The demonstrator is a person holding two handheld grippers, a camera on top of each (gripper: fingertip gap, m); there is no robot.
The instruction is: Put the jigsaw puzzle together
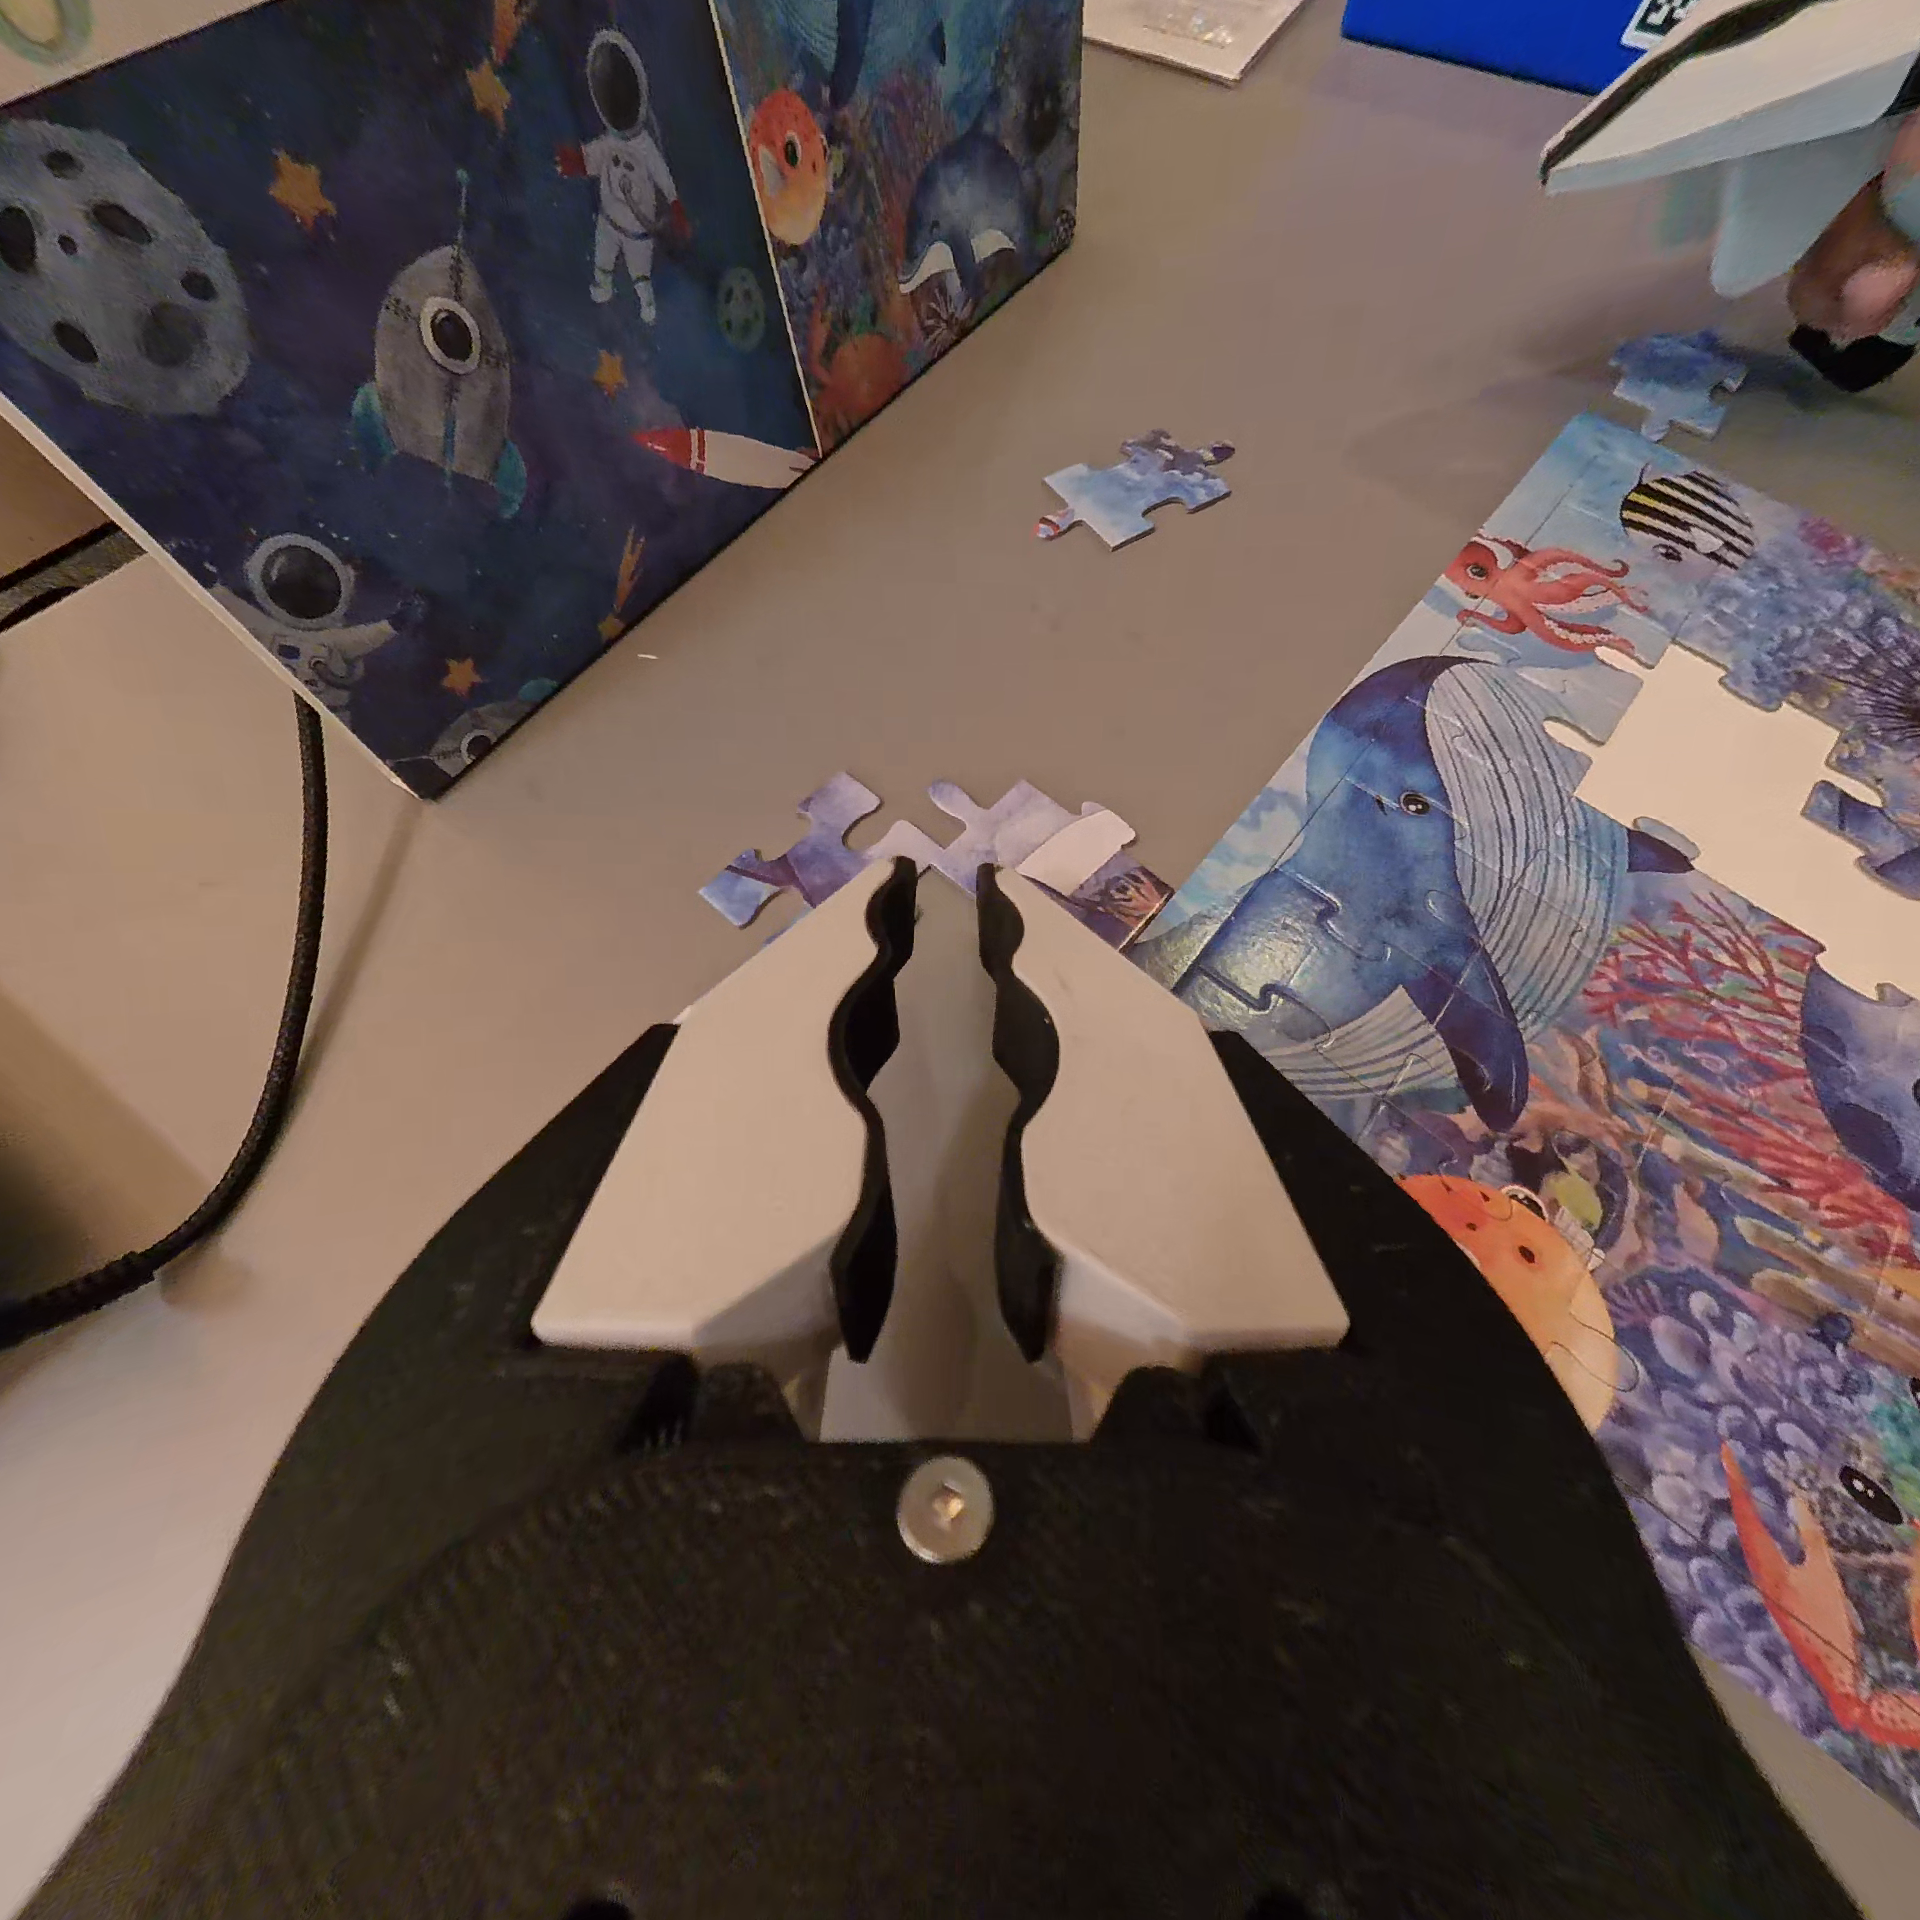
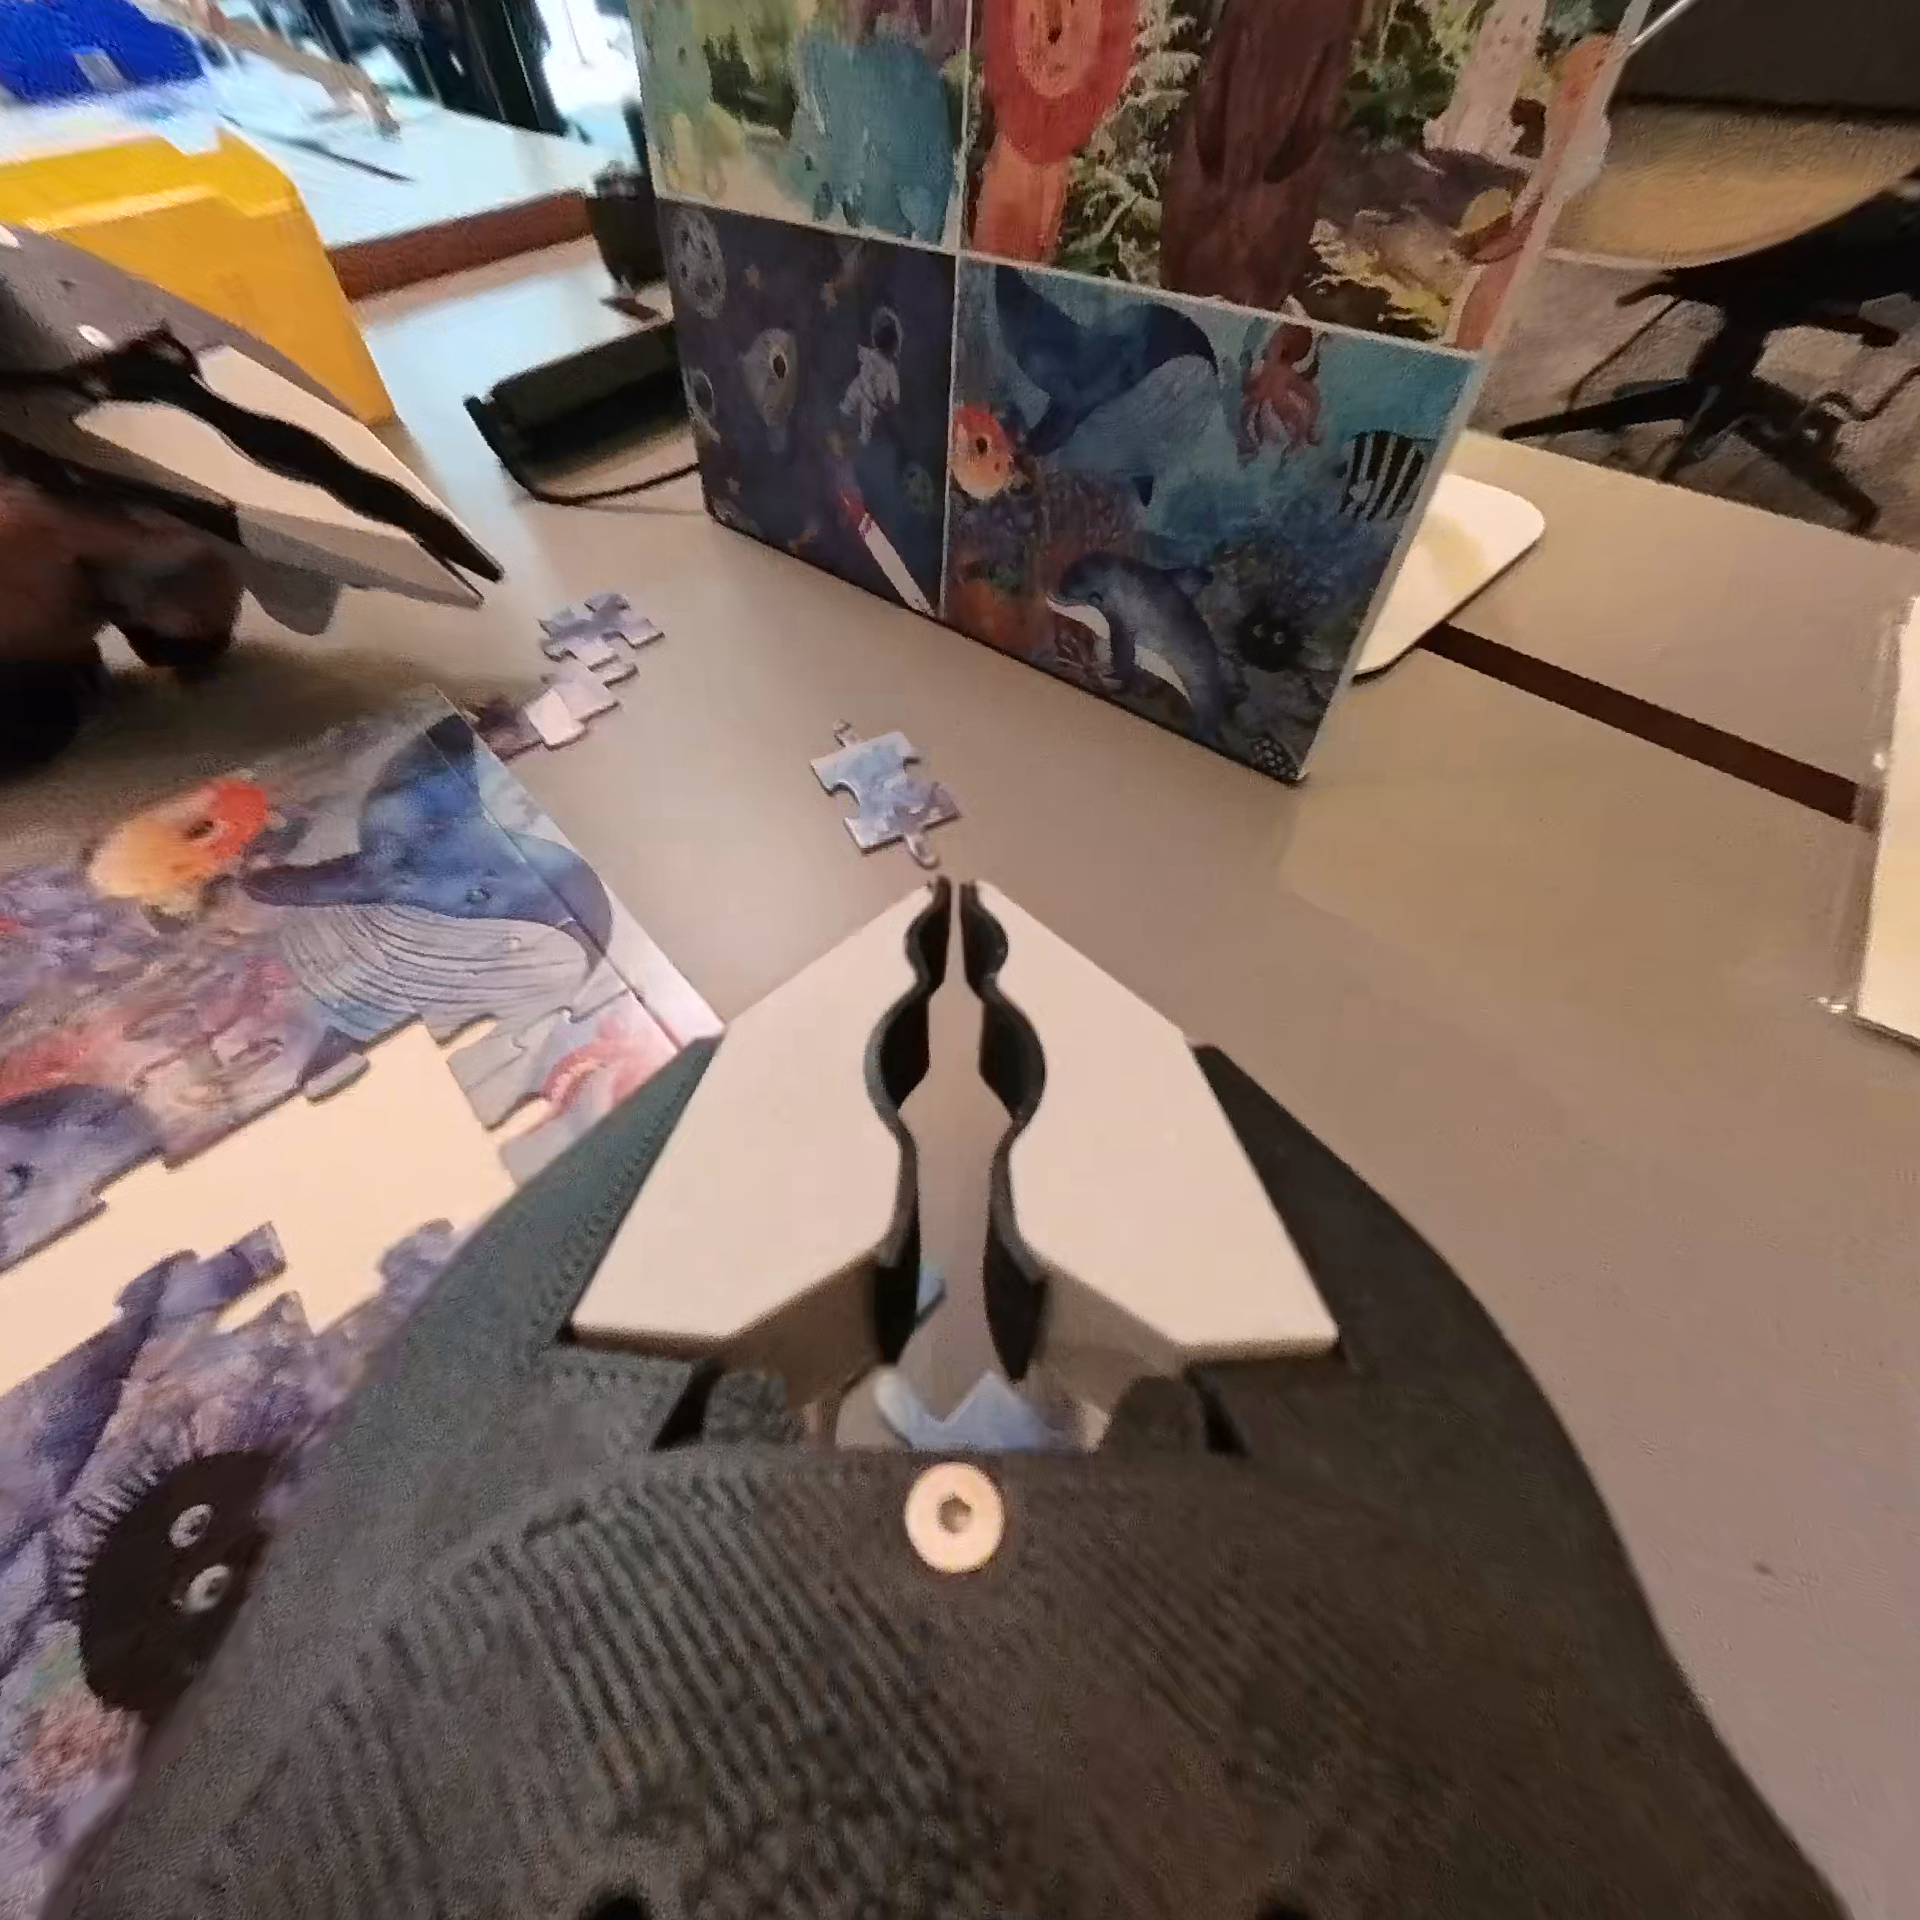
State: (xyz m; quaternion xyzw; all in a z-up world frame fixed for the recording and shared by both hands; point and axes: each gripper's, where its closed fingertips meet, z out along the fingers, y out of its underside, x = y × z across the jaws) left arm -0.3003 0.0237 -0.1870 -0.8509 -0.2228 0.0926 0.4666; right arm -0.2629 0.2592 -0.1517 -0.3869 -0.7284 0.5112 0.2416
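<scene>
Left of frame in the left wrist view: picture-printed box (image 1: 416, 364), upright on the grey table (image 1: 1299, 312). Centre: left gripper (image 1: 948, 878), fingers slightly apart with nothing between them, tips over a small heap of loose pieces (image 1: 925, 842); a lone piece (image 1: 1138, 488) lies further up. Right: the part-built jigsaw puzzle (image 1: 1507, 987), flat, with a bare gap inside. In the right wrist view, right gripper (image 2: 954, 894), tips nearly closed and holding nothing visible, sits just short of the lone piece (image 2: 886, 792). The pieces look like thin, light, stiff card: pinch an edge or tab, not the face.
</scene>
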